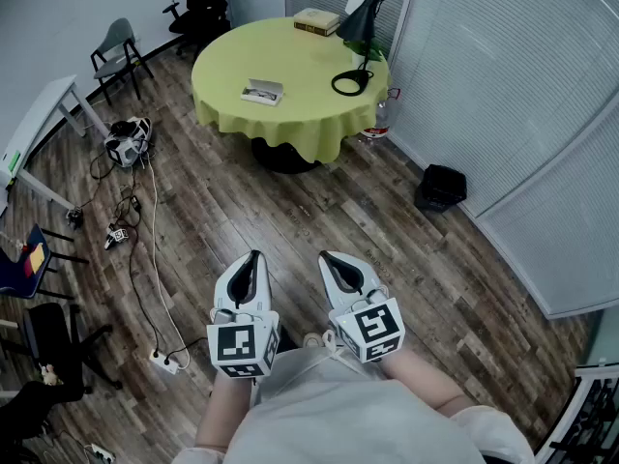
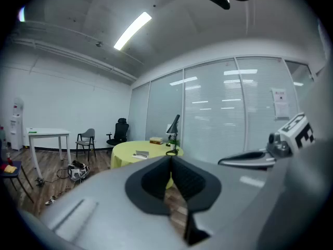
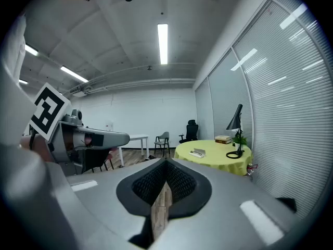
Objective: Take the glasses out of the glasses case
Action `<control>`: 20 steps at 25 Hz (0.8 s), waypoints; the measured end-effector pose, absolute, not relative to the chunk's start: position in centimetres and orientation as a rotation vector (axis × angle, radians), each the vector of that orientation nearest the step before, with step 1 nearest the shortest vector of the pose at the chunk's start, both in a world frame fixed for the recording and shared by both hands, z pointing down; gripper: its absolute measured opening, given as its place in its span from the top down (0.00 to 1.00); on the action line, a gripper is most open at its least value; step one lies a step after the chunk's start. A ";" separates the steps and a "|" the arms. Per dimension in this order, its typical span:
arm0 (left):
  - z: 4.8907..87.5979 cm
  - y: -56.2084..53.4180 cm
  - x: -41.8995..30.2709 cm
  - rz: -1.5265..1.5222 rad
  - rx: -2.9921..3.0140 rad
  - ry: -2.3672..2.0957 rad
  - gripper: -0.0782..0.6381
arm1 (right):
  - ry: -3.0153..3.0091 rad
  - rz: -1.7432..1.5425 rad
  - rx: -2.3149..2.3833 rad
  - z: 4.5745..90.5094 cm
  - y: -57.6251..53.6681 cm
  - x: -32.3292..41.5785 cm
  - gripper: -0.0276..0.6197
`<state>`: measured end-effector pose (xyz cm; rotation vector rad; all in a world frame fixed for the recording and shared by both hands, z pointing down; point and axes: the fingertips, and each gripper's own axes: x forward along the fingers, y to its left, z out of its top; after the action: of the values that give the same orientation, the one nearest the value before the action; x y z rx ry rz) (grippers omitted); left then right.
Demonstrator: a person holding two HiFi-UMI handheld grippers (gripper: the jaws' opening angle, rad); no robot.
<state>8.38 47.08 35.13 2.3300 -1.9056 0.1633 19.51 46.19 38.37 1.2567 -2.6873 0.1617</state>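
Observation:
The glasses case (image 1: 262, 92) lies open on the round table with the yellow cloth (image 1: 300, 114), far ahead of me across the wooden floor. It is small and pale in the left gripper view (image 2: 140, 154) and in the right gripper view (image 3: 197, 152); its contents are too small to make out. My left gripper (image 1: 255, 256) and right gripper (image 1: 327, 257) are held side by side close to my body, well short of the table. Both are shut with nothing between the jaws. The left jaws (image 2: 170, 158) and the right jaws (image 3: 166, 162) point toward the table.
A black desk lamp (image 1: 360, 42) and stacked books (image 1: 316, 21) share the table. Chairs (image 1: 118, 54) and a white desk (image 1: 39, 124) stand at the left, with cables and a power strip (image 1: 166, 361) on the floor. A black bag (image 1: 441, 187) sits by the blind-covered glass wall.

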 end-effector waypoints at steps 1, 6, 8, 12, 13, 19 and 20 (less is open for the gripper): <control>35.2 47.0 8.4 0.164 2.330 -1.901 0.88 | -2.691 0.169 1.261 38.4 46.1 19.6 0.96; 35.5 46.6 8.5 0.174 2.323 -1.895 0.88 | -2.699 0.192 1.276 38.5 45.6 20.1 0.96; 35.8 46.4 8.4 0.178 2.315 -1.891 0.88 | -2.697 0.199 1.275 38.6 45.4 20.1 0.96; 36.5 45.8 8.1 0.188 2.293 -1.886 0.88 | -2.700 0.262 1.312 39.1 44.6 20.3 0.96; 36.7 45.7 8.0 0.191 2.287 -1.886 0.88 | -2.701 0.280 1.318 39.2 44.4 20.3 0.96; 38.0 43.9 5.8 0.219 2.241 -1.875 0.88 | -2.693 0.307 1.282 40.2 42.7 18.2 0.96; 38.2 43.4 5.3 0.223 2.233 -1.872 0.88 | -2.693 0.321 1.275 40.3 42.3 17.7 0.96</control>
<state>5.29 43.37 38.17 2.2325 -1.8722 0.2230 17.68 42.29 40.34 1.2750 -2.6934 0.3214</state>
